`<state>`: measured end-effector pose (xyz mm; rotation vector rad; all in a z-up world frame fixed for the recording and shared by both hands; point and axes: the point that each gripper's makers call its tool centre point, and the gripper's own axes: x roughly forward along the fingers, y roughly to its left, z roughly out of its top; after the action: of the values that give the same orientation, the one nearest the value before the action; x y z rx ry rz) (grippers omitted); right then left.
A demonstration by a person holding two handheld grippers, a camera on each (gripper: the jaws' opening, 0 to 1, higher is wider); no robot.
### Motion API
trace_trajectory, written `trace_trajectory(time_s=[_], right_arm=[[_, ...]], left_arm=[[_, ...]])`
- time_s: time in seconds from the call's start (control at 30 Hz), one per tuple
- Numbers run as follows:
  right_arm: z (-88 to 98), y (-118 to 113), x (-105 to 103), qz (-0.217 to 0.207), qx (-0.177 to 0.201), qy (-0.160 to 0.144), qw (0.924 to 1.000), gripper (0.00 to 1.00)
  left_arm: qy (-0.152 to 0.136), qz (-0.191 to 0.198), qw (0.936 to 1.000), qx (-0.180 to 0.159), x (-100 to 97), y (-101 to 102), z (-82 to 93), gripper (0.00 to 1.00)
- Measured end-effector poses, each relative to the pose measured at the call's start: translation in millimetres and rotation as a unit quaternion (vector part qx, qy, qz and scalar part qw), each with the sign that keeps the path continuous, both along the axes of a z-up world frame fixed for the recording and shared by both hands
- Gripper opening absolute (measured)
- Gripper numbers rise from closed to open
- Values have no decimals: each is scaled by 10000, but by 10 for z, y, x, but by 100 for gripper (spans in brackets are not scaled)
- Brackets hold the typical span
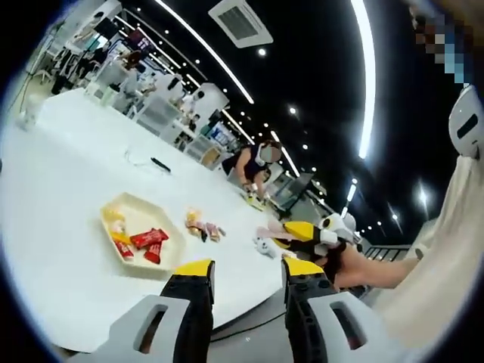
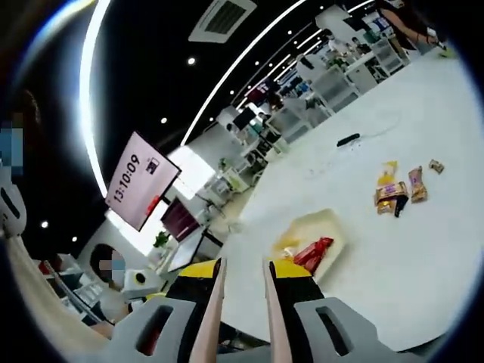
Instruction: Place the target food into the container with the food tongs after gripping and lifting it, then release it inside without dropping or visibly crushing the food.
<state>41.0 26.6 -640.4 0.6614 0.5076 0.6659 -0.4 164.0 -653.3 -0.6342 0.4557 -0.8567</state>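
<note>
Right gripper view puts the right claw (image 2: 242,280), pinching pale food tongs (image 2: 274,318), just near of the container (image 2: 333,227) on the white bench (image 2: 423,257); loose snack packets (image 2: 397,193) lie farther right; the left claw (image 1: 248,283) hangs spread, empty.

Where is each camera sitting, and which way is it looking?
Left gripper view: rides the left gripper, looking across the white table at the tray; the right gripper and the person's forearm enter from the right.
Right gripper view: rides the right gripper, which holds pale tongs, looking at the tray and loose snacks.
Both share the tray and table.
</note>
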Motion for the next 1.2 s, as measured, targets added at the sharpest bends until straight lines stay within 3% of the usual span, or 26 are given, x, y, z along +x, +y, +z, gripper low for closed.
trace_trajectory(time_s=[0.27, 0.63, 1.2], right_arm=[[-71, -222, 0, -250, -107, 111, 9996, 25], [3, -591, 143, -554, -324, -107, 9979, 25], [-109, -946, 458, -710, -932, -202, 9929, 25]], left_arm=[[-69, -129, 9999, 77, 45, -102, 4, 37], [-161, -445, 9984, 303, 182, -348, 60, 41], [-108, -427, 9981, 421, 230, -485, -3, 43]])
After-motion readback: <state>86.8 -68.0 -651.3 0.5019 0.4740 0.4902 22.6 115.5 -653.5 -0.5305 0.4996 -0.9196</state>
